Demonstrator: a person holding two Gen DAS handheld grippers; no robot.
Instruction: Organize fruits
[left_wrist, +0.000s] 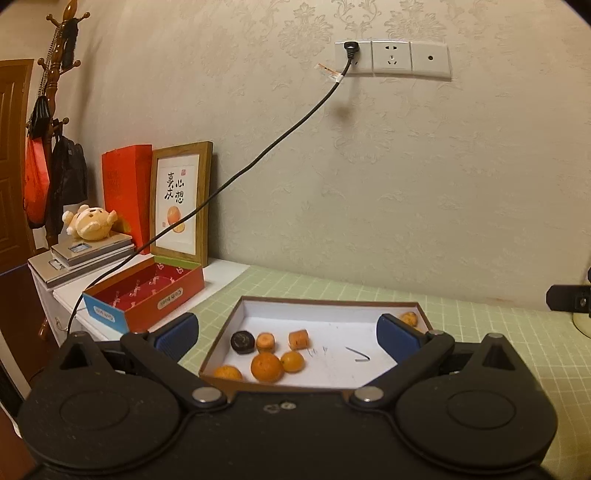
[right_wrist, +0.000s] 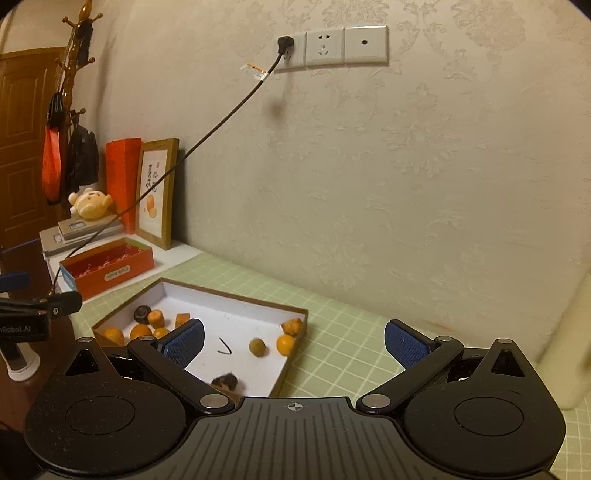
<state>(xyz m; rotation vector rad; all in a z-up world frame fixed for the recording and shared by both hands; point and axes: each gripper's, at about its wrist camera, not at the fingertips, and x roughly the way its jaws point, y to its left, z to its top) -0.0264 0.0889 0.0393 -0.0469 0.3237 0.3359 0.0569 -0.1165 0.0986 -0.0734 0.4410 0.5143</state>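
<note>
— pale patterned wallpaper, a green checked table cover (left_wrist: 369, 295), and that shallow white-lined tray (left_wrist: 325, 314) sitting on it. how far along do you reckon the sorting is?

— hard to call it finished. most of the fruit is bunched at the tray's left end: a big orange (left_wrist: 266, 366), smaller ones beside it, two cut orange pieces (left_wrist: 265, 341) and a dark round fruit (left_wrist: 242, 341). from the right wrist view a few lie apart at the other end: an orange (right_wrist: 285, 344) in the corner, a brownish piece (right_wrist: 293, 326) just behind it, a greenish-yellow fruit (right_wrist: 256, 347), and another dark one (right_wrist: 225, 381) near the front edge

— so the strays are what's left?

— that's my guess, if the idea is grouping by kind. the red box (left_wrist: 155, 295) to the left looks empty of fruit, but i can't tell whether it's part of the job

— and the grippers?

— left gripper (left_wrist: 288, 332) hangs over the tray, jaws spread wide, nothing in them. right gripper (right_wrist: 295, 341) is wide too and empty, sitting more over the tray's right edge and the table

— anything in the way?

— a black power cord (left_wrist: 258, 158) slants down from the wall socket (left_wrist: 352, 57) past the picture frame (left_wrist: 181, 203) toward the red box; it'd matter only for a reach that way. the tray's rim is low, so i'd expect no trouble there
</note>
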